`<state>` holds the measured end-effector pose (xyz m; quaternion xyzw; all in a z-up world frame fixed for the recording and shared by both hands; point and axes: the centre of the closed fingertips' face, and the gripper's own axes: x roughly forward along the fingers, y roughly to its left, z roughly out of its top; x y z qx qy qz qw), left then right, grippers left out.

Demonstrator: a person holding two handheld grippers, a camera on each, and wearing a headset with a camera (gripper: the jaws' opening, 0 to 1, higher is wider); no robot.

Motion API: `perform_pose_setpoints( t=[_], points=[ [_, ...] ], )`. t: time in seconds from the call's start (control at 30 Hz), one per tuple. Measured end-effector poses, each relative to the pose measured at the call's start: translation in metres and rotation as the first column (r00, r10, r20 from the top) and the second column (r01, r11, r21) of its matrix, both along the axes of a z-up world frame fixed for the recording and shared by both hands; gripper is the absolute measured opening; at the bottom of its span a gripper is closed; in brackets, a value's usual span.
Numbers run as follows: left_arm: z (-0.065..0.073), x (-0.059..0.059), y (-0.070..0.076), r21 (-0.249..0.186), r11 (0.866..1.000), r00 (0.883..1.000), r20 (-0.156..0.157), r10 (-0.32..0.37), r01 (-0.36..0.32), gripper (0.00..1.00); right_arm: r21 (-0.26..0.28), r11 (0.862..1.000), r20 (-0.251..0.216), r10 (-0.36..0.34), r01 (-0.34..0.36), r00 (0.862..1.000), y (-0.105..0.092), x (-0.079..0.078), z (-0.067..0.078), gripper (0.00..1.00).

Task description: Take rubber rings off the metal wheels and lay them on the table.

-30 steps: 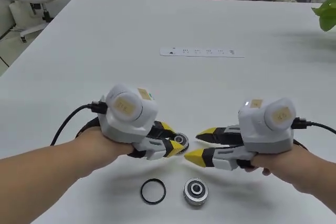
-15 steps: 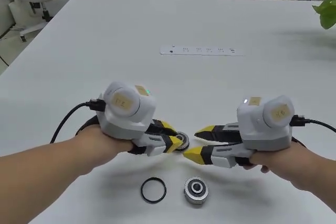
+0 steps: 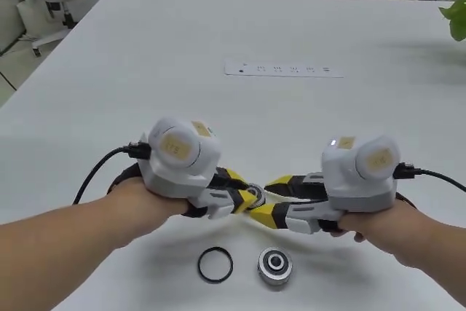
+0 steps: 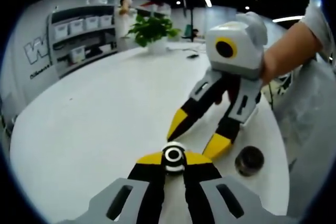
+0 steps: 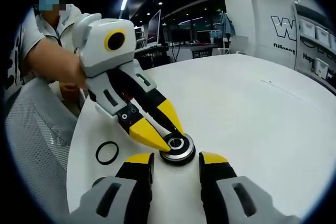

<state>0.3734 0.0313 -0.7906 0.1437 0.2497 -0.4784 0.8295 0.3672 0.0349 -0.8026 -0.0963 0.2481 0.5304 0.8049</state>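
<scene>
The right tool (image 3: 263, 199) had closed in on the left tool (image 3: 244, 196) since a second before, its jaws apart and flanking the metal wheel (image 3: 254, 196). The left tool stayed clamped on that wheel's rim, bore tilted upward. Nearer the person, a rubber ring (image 3: 215, 264) and second wheel (image 3: 275, 266) lay flat on the surface (image 3: 218, 107), side by side, bores up.

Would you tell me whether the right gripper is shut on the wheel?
No, the right gripper stands open, jaws apart on either side of the wheel the left gripper clamps.
</scene>
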Motion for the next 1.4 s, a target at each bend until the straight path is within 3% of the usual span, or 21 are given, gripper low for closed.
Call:
perform_pose_setpoints(
  t=[1.4],
  points=[
    [-0.0001,0.0004,0.0006,-0.013,0.999,1.000,-0.003,0.030,-0.030,0.13,0.010,1.000,-0.040,-0.019,0.019,0.999,-0.0065,-0.0005,-0.0017,0.18]
  ],
)
